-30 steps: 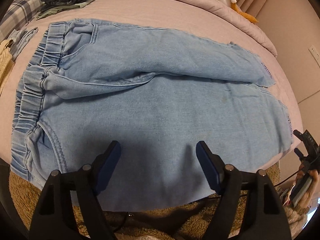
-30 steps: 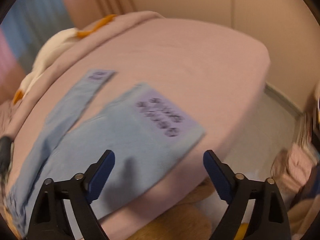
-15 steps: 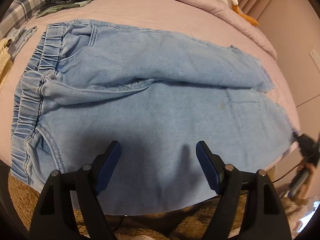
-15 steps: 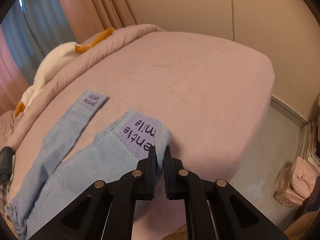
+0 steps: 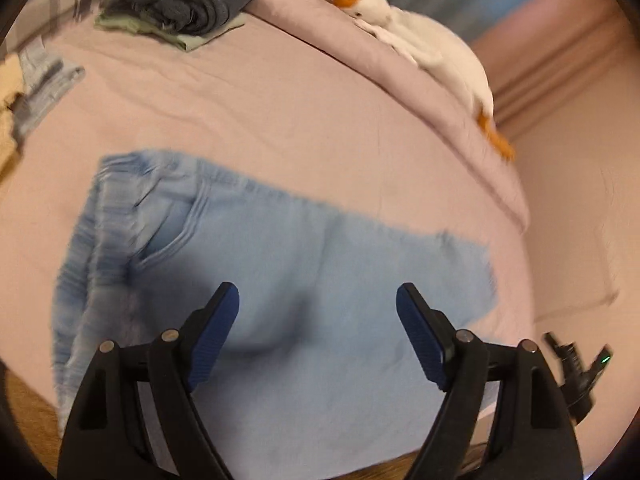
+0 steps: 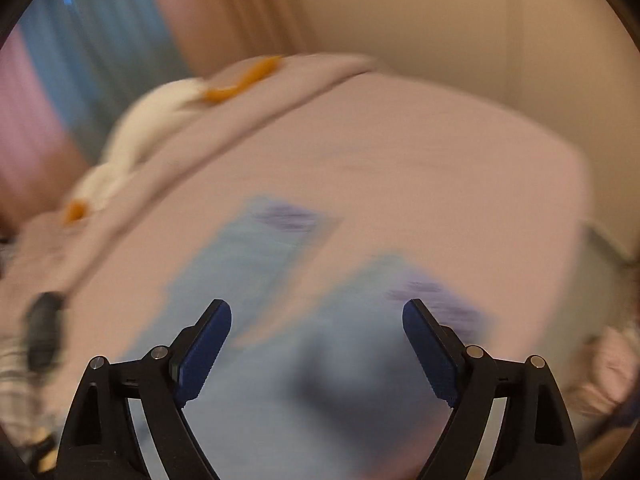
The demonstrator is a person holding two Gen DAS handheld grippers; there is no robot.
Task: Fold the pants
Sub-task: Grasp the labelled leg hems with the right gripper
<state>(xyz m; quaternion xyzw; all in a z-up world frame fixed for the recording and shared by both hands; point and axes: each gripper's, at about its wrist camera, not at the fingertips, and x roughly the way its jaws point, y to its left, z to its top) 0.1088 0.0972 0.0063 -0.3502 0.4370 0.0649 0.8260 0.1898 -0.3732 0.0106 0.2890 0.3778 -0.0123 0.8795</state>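
- Pants (image 5: 288, 280) are spread flat on the bed (image 5: 280, 112).
- Left gripper (image 5: 318, 312) is opening, nothing grasped.
- Right gripper (image 6: 317, 328) is opening, nothing grasped.

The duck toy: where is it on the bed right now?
In the left wrist view the duck toy lies at upper right along the raised far edge of the bed, beyond the pants and right of the folded clothes.
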